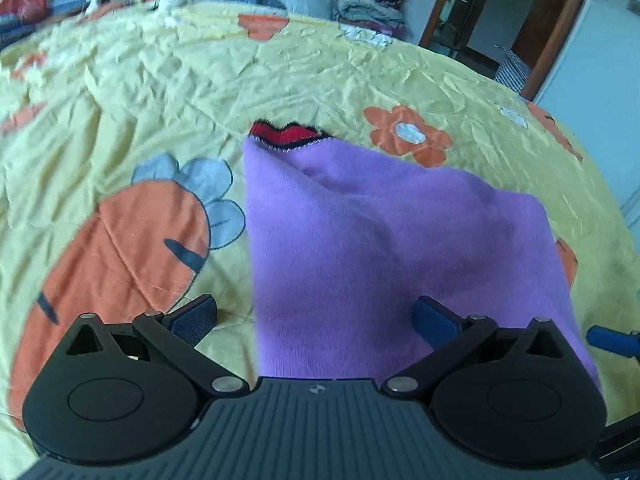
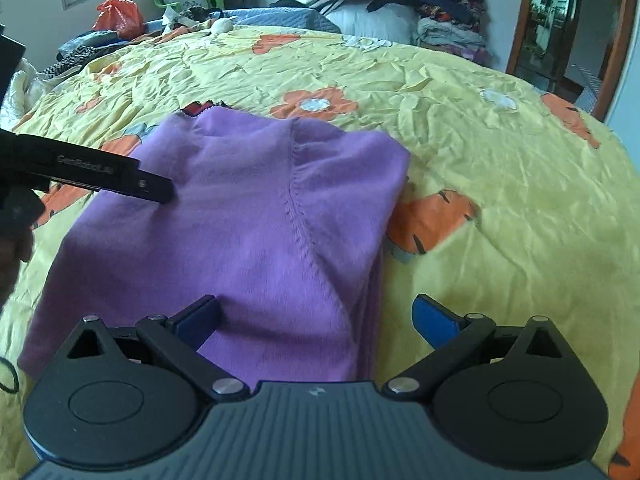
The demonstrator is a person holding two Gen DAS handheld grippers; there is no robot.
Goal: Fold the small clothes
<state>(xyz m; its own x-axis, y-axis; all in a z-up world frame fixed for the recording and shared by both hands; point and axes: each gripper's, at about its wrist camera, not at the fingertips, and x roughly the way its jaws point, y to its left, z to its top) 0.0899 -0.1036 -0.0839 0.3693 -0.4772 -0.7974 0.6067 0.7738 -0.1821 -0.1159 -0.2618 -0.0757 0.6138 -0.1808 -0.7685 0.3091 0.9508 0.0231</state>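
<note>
Both claws stood spread wide and empty: the left gripper hung low over the near left part of the sweater, its left finger over the quilt and its right finger over the purple knit, while the right gripper straddled the sweater's near right edge, one finger above the cloth and the other above bare quilt. Neither pair of fingers pinched anything; whether any pad brushed the fabric could not be told. The sweater lay on the yellow flowered quilt near the middle of the bed, already doubled along its right side — a sleeve seam ran aslant across the top layer, and stacked edges showed at the right margin in the right wrist view. A red and dark trim showed at the far end, most likely the collar or a lining. The left wrist view was blurred, so fine detail there was uncertain. Placement of the two claws at the near corners suggested, as a judgement, that the near hem was to be seized at both sides and carried toward the far end — a lengthwise fold, with the side folds apparently done. A pile of clothes sat well apart at the head of the bed, perhaps work waiting or work finished; which, the views did not say.
</note>
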